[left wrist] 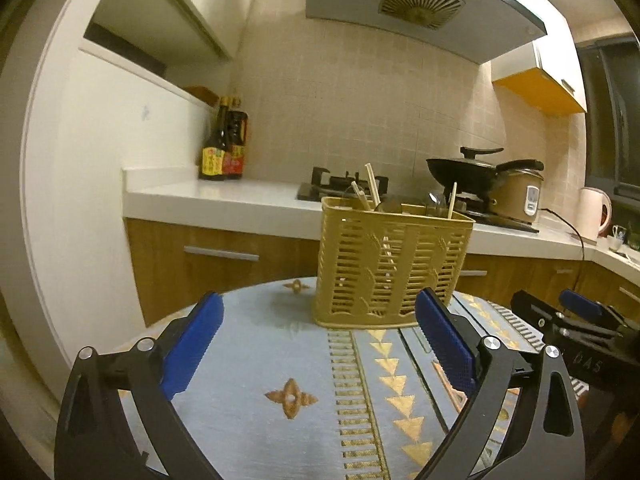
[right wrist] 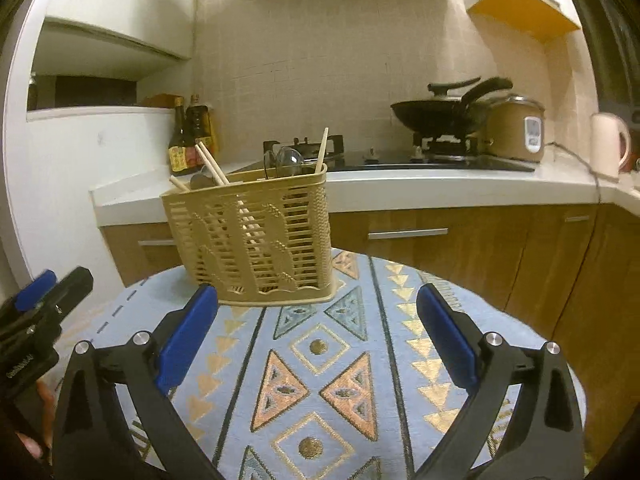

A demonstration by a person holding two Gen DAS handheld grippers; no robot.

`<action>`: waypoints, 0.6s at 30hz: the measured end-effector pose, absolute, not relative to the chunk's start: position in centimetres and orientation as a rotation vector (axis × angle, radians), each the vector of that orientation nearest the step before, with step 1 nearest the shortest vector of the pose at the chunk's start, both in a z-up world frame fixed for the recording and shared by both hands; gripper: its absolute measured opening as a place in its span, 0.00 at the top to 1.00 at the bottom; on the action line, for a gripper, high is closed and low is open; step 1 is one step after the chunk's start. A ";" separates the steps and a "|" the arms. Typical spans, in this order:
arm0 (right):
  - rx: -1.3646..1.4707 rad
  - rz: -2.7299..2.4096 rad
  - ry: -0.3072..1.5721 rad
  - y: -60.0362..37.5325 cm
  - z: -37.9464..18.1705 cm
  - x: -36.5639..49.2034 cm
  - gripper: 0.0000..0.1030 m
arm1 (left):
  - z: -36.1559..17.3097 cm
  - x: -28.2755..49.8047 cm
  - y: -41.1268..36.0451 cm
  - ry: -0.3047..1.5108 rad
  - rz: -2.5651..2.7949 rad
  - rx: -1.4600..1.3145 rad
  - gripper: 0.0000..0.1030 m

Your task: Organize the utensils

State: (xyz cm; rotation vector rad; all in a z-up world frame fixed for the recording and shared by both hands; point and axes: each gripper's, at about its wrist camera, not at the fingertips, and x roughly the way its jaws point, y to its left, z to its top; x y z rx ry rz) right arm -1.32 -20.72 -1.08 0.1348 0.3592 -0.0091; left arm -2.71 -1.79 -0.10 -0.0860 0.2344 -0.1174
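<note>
a: where am i? a kitchen with a tiled wall, a white counter (left wrist: 224, 196) and a round table under a blue patterned cloth (left wrist: 256, 344).

b: and your fingers?

a: my left gripper (left wrist: 318, 344) is spread wide with nothing between the blue pads (left wrist: 192, 344). my right gripper (right wrist: 318, 340) is just as wide and empty too. each one sits low over the cloth.

b: where's the utensil basket?

a: the tan slotted basket (left wrist: 390, 268) stands upright on the cloth. from the left wrist it's at about one o'clock, just beyond my right-hand fingertip. from the right wrist it's at about eleven o'clock, just past my left-hand fingertip.

b: what's in it?

a: chopsticks (right wrist: 212, 164) leaning out of the top, and rounded metal spoon ends (right wrist: 288, 158) beside them.

b: anything behind?

a: a black pan (left wrist: 468, 170) on the stove at two o'clock, a rice cooker (left wrist: 520, 196) beside it, and two dark sauce bottles (left wrist: 224, 148) at ten o'clock.
</note>
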 end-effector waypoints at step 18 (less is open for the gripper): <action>0.083 0.010 0.305 -19.5 -0.6 -2.4 0.08 | 0.0 -3.1 -2.3 0.240 -0.065 -0.051 0.08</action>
